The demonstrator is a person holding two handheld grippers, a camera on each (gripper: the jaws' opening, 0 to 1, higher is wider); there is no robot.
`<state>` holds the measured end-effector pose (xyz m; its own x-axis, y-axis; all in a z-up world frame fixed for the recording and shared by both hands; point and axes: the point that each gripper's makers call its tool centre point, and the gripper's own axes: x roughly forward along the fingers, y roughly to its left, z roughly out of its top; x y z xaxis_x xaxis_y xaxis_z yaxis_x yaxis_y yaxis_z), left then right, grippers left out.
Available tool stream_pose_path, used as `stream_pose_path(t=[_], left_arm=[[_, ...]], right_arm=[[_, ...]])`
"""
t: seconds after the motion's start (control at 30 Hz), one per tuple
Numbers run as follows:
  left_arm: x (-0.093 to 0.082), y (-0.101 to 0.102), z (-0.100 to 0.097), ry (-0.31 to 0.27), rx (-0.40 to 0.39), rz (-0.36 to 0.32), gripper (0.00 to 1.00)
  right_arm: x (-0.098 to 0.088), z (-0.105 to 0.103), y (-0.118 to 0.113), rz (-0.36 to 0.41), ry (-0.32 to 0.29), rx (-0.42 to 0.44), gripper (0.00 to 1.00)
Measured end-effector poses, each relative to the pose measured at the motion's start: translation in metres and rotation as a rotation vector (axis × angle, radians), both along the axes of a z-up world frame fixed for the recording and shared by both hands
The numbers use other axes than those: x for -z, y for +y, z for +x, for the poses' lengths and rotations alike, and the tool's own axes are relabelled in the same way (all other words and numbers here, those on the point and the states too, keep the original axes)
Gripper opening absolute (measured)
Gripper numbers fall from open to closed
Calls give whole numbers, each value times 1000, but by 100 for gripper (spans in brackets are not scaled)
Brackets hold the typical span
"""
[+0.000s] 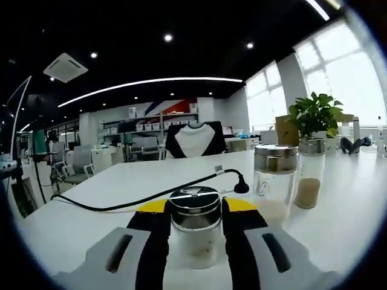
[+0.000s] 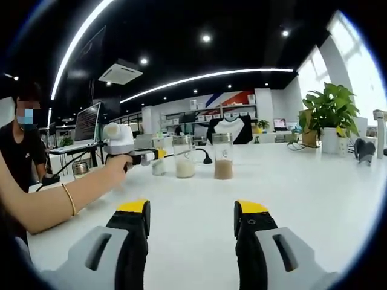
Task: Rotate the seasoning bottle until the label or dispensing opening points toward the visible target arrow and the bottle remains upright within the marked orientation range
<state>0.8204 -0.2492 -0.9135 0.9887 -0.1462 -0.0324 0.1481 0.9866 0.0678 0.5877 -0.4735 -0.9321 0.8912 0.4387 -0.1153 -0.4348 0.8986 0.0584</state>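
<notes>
The left gripper (image 1: 195,225) was clamped on a small metal-lidded seasoning bottle (image 1: 194,232) standing upright on the white table (image 1: 338,199), just beside two taller shakers (image 1: 275,181). The right gripper (image 2: 191,217) hung with its jaws apart, holding nothing, well back. The grasp seemed made; next called for a level twist toward the arrow, which I couldn't make out

A: The left tool (image 1: 195,226) has black jaws with yellow tips on a pale grey body; the seasoning bottle (image 1: 194,226) between them is clear glass under a shiny silver lid.

B: The table (image 1: 338,199) is white, the cable (image 1: 145,198) black. One jar (image 1: 308,172) holds tan powder, another (image 1: 274,181) whitish grains. The plant (image 1: 314,113) is green.
</notes>
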Motion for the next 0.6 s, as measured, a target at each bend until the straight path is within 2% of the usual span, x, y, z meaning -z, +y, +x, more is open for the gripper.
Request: stream_pose_path(t=[0.37,0.43,0.6], left_arm=[[-2,-3,4,-1,5,27,34],[-2,-4,2,13,12,13,34],[-7,-10,0,1,19,16,34]], right_arm=[[-1,-1,-1,11,3,-5,55],[-3,0,-2,10,-3,-1,55],[-3,-2,-2,11,1,-3,55]])
